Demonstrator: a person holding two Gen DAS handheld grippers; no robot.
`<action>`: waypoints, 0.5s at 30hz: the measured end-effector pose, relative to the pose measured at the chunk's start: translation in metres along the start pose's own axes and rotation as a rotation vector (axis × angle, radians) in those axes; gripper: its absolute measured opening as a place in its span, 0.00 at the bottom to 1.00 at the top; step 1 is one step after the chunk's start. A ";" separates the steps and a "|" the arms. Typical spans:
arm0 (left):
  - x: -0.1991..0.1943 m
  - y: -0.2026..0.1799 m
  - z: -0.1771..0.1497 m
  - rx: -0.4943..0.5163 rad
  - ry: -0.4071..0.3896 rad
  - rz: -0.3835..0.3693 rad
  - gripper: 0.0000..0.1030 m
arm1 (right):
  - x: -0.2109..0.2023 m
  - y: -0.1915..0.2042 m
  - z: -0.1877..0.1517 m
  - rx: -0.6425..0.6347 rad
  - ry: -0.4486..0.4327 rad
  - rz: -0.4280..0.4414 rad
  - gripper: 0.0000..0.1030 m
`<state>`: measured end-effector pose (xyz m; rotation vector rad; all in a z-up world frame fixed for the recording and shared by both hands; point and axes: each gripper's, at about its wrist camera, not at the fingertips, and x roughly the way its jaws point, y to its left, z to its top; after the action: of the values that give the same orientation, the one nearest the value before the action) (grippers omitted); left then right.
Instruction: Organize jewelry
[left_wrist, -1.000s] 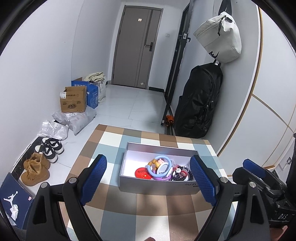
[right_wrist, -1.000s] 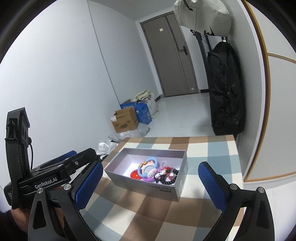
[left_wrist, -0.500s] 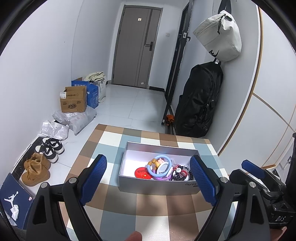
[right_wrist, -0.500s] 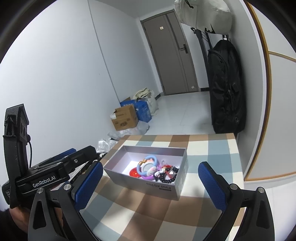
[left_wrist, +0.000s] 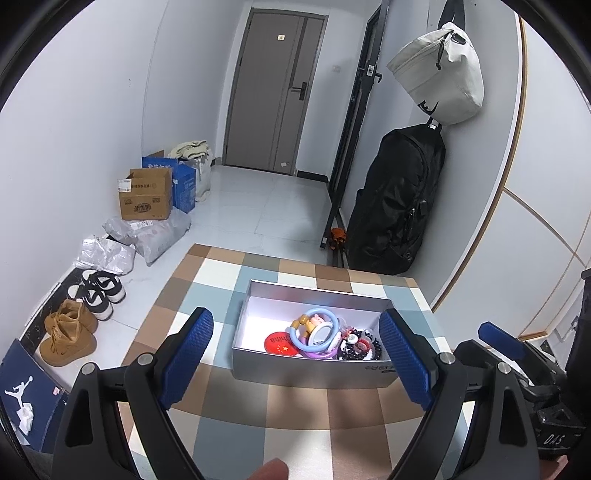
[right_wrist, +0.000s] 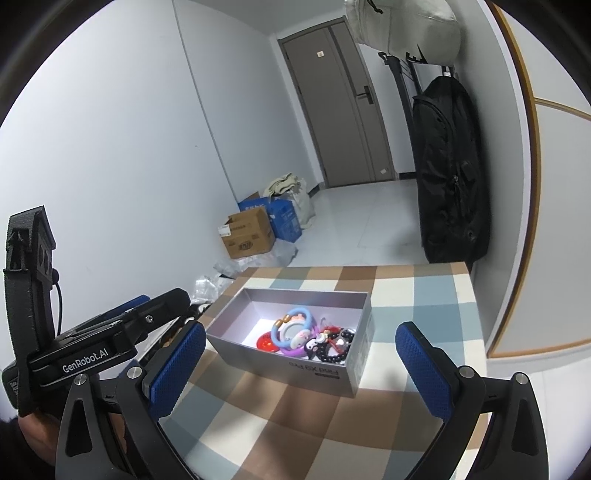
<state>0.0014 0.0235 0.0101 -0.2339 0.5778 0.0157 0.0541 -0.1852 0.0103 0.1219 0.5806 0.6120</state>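
Jewelry (left_wrist: 321, 338) is seen heaped at one end of the box (left_wrist: 295, 373) on the checkered bench (left_wrist: 258, 417), both the left claw (left_wrist: 295, 358) and right claw (right_wrist: 299, 365) held wide open and empty short of it, which suits either an approach or a finished tidy.

I hold my left gripper (left_wrist: 295, 354) and right gripper (right_wrist: 301, 363) side by side, level, both with jaws spread wide, gripping nothing.
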 end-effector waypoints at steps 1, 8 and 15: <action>0.000 -0.001 0.000 0.003 0.000 0.000 0.86 | 0.000 0.000 0.000 -0.001 0.000 0.001 1.00; -0.002 -0.006 -0.001 0.022 -0.008 -0.004 0.86 | 0.000 -0.001 0.000 0.007 0.003 0.001 1.00; 0.000 -0.005 0.000 0.020 -0.004 -0.004 0.86 | 0.001 -0.002 0.000 0.006 0.004 0.001 1.00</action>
<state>0.0014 0.0184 0.0113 -0.2152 0.5736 0.0059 0.0556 -0.1863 0.0097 0.1261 0.5865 0.6117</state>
